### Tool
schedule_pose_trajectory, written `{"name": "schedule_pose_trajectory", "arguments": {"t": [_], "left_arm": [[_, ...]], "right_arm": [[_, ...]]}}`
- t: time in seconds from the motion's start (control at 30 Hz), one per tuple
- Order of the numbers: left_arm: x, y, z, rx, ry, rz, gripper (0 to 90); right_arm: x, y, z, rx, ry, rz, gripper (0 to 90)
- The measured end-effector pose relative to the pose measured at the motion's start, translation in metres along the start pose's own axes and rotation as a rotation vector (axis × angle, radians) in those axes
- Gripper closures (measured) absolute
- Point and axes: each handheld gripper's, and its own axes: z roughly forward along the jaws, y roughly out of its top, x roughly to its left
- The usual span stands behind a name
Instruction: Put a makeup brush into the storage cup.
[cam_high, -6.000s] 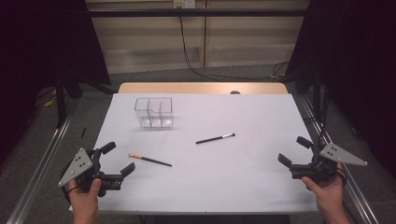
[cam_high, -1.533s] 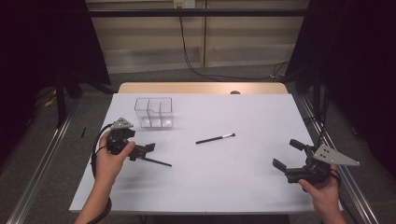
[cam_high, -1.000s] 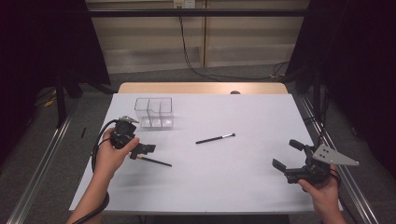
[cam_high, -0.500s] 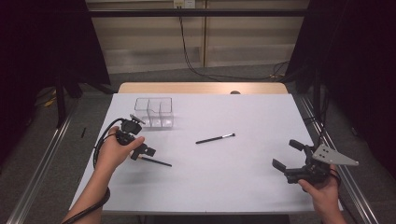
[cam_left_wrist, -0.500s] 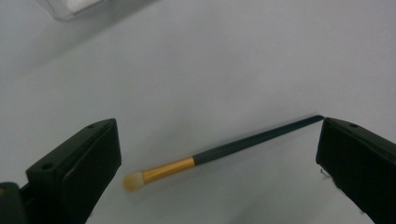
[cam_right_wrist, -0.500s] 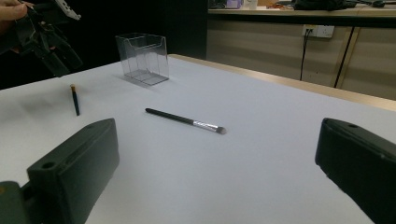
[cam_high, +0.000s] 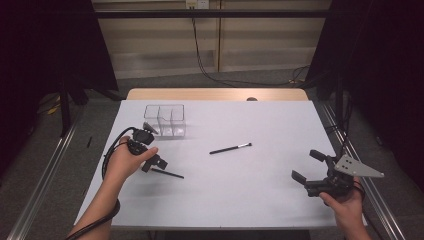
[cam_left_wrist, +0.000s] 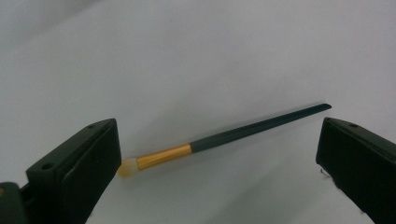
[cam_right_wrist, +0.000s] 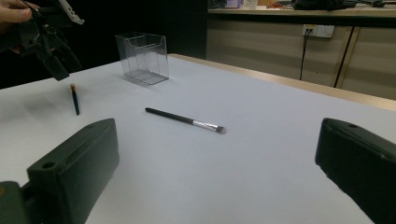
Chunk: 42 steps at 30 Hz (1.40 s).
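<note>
**Thin brush between wide tongs: risks of the pickup**

At the left of the high view, the left tongs (cam_high: 156, 164) are held low over the gold-banded brush (cam_high: 167, 173), which lies flat on the white desk (cam_high: 260, 200) just in front of the clear organizer (cam_high: 165, 120) in the upper left. In the left gripper view the jaws are seen spread wide with nothing between them but the brush (cam_left_wrist: 224, 138); the bristle tip lies close beside the jaw at the lower left of the frame, while the handle end stops short of the jaw at the right. No contact with the brush can be made out.

Several failures are judged possible from here. The brush lies nearly along the line between the jaws, so a closure may push it endwise or flick it away instead of clamping it. A slim round handle may also be rolled aside by a jaw that meets it off-centre. If the tongs are lowered too far, the desk surface may be struck before the handle is caught.

Near the middle of the high view a silver-banded brush (cam_high: 230, 148) lies well apart and is not endangered. At the lower right, the right tongs (cam_high: 314, 168) are held open and empty above the desk edge.
</note>
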Motion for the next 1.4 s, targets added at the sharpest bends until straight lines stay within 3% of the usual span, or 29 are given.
{"name": "schedule_pose_trajectory", "arguments": {"t": [0.23, 0.27, 0.67, 0.87, 1.07, 1.4], "left_arm": [[0.003, 0.000, 0.004, 0.011, 0.015, -0.073, 0.0], [0.003, -0.001, 0.005, 0.015, 0.016, -0.111, 0.0], [0.004, -0.009, 0.008, 0.029, 0.016, -0.197, 0.0], [0.005, -0.013, 0.013, 0.033, 0.016, -0.218, 0.1], [0.004, -0.014, 0.016, 0.043, 0.001, -0.266, 0.2], [0.001, -0.011, 0.022, 0.041, 0.007, -0.287, 1.3]], "right_arm": [[0.000, 0.000, -0.001, -0.003, -0.003, -0.001, 0.0], [0.000, 0.000, -0.001, -0.004, -0.003, 0.000, 0.0], [0.000, 0.000, -0.001, -0.006, -0.007, -0.001, 0.0], [0.000, 0.001, -0.002, -0.005, -0.008, 0.001, 0.0], [0.000, 0.001, -0.001, -0.003, -0.007, -0.003, 0.0], [0.000, 0.001, -0.002, -0.002, -0.012, -0.003, 0.0]]}}
